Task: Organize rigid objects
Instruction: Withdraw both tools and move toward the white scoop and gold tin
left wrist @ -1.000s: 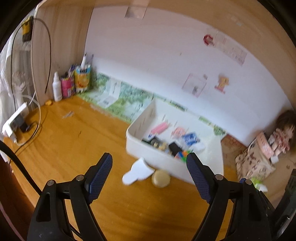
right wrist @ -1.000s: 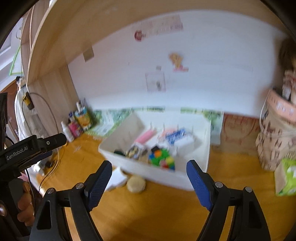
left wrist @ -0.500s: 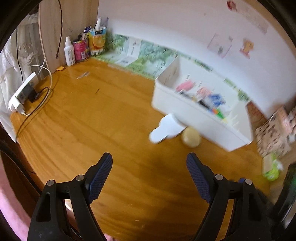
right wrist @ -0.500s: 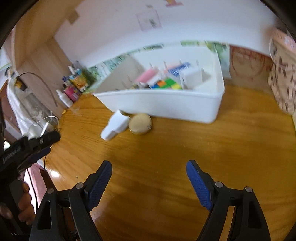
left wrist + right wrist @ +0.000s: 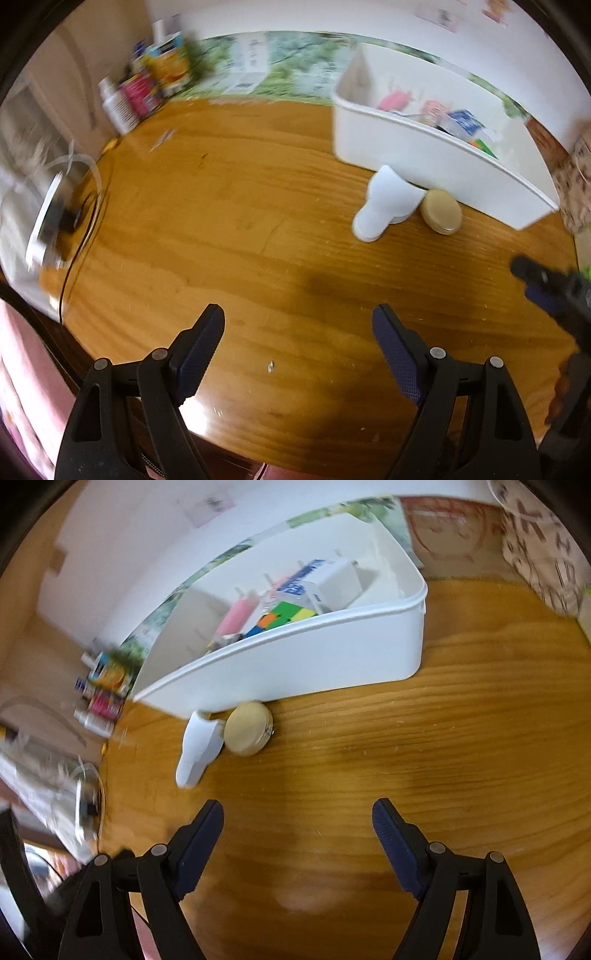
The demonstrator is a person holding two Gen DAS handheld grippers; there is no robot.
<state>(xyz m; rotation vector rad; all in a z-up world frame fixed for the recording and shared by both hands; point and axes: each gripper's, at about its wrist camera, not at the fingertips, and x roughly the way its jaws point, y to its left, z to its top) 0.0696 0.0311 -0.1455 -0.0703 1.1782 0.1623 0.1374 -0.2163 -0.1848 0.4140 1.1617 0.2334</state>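
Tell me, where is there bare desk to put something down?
The wide wooden stretch of desk between the white bin and the power strip is free. It is crowded by the bin's front, where a white bottle and round tin lie.

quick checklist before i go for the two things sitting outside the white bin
1. Left gripper open and empty: ok.
2. Right gripper open and empty: ok.
3. White bottle reachable: ok, it lies on its side on the wooden table, nothing on top of it.
4. Round tan case reachable: ok, though it sits close against the bottle and the white bin wall, so finger room is tight.
5. Space in the bin: ok, bare floor shows at its right end.
6. Whether bottle and case actually touch: cannot tell.
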